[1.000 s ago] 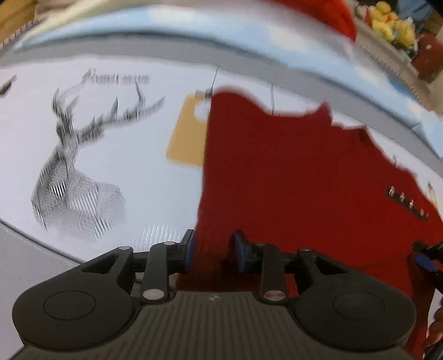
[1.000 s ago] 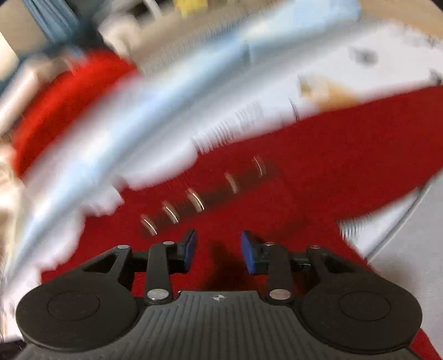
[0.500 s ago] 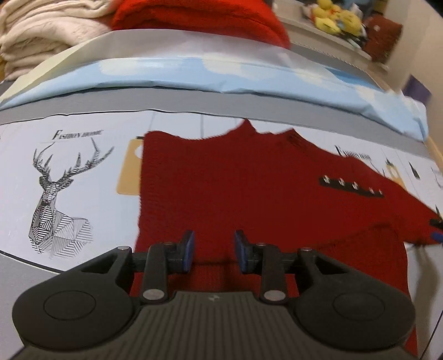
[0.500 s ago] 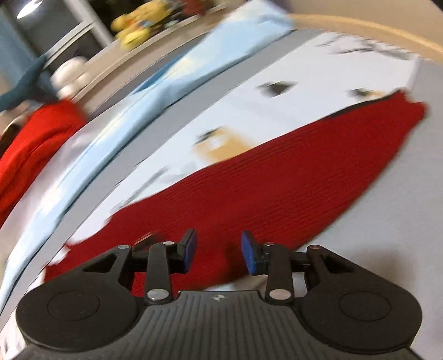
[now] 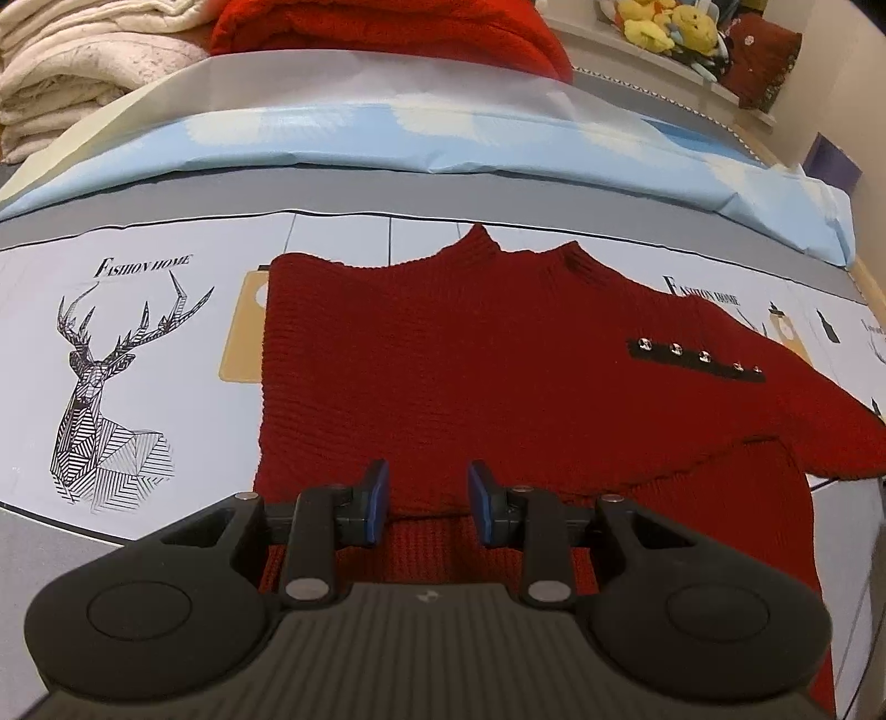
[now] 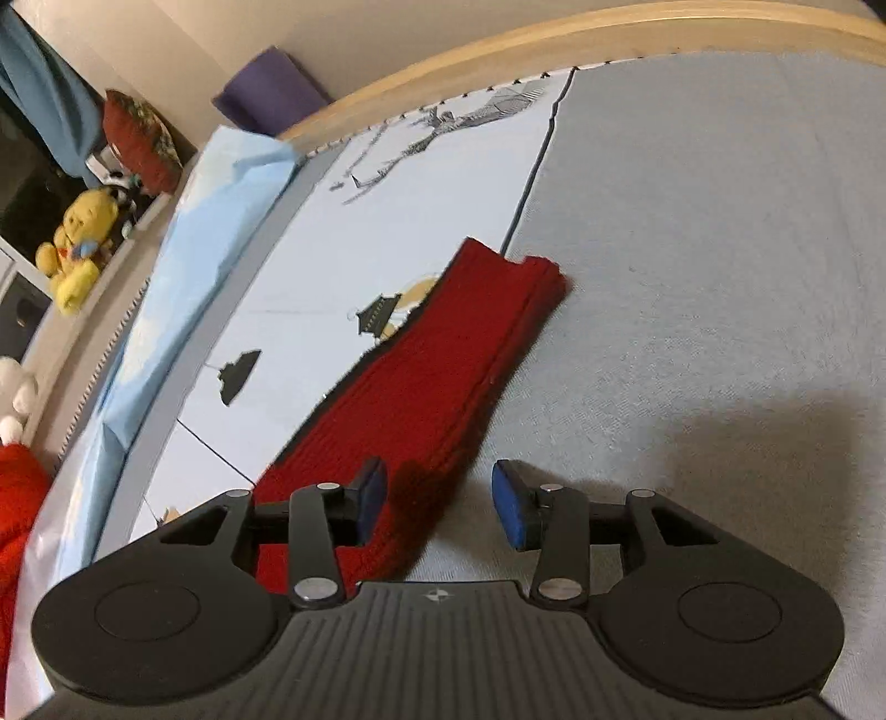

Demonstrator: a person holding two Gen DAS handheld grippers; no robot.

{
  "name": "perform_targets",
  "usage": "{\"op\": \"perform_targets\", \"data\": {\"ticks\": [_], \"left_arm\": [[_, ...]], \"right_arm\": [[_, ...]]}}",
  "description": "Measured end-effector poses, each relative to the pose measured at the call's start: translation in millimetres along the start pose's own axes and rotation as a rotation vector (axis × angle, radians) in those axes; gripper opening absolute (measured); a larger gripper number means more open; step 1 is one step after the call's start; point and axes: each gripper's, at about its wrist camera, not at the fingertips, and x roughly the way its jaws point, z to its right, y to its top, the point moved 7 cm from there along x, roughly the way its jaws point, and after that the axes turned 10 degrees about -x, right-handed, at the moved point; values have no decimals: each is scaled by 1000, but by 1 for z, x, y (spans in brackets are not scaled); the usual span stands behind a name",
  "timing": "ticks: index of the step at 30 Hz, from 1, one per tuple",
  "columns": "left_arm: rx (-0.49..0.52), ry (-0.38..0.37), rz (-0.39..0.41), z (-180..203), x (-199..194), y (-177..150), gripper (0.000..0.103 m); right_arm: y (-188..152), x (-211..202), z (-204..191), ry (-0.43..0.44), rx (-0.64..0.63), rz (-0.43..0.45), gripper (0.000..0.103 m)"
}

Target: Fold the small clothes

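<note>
A red knit sweater (image 5: 498,354) lies flat on the printed bed sheet, neck away from me, with a black strip of metal studs (image 5: 698,357) on its right side. Its left side is folded in. My left gripper (image 5: 426,501) is open and empty, hovering over the sweater's near hem. In the right wrist view the sweater's right sleeve (image 6: 443,371) stretches out over the sheet to its cuff. My right gripper (image 6: 437,501) is open and empty, just above the sleeve's near part, with the left fingertip over the knit.
A light blue folded cover (image 5: 443,133) runs along the far side of the bed. Folded cream blankets (image 5: 72,72) and a red knit pile (image 5: 387,27) lie behind it. Plush toys (image 6: 77,243) sit on a shelf. The wooden bed edge (image 6: 554,55) curves past the sleeve.
The left gripper pulled back and steadied over the hem. The right gripper swung away from the studded strip out along the right sleeve and opened wider.
</note>
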Motion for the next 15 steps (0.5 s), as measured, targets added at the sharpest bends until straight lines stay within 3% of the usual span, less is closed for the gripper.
{"op": "perform_targets", "data": {"ticks": [2, 4, 8, 11, 13, 15], "left_arm": [[0, 2, 7, -3, -2, 1, 34], [-10, 11, 10, -9, -3, 3, 34], [-46, 28, 19, -27, -8, 10, 34], [-84, 26, 39, -46, -17, 19, 34], [-121, 28, 51, -60, -24, 27, 34], [-160, 29, 60, -77, -29, 33, 34]], "right_arm": [[2, 5, -2, 9, -8, 10, 25], [4, 7, -1, 5, 3, 16, 13], [16, -13, -31, -38, -105, 122, 10], [16, -54, -115, 4, -344, 269, 10], [-9, -95, -195, 143, -514, 341, 10], [-60, -142, -273, 333, -682, 382, 10]]}}
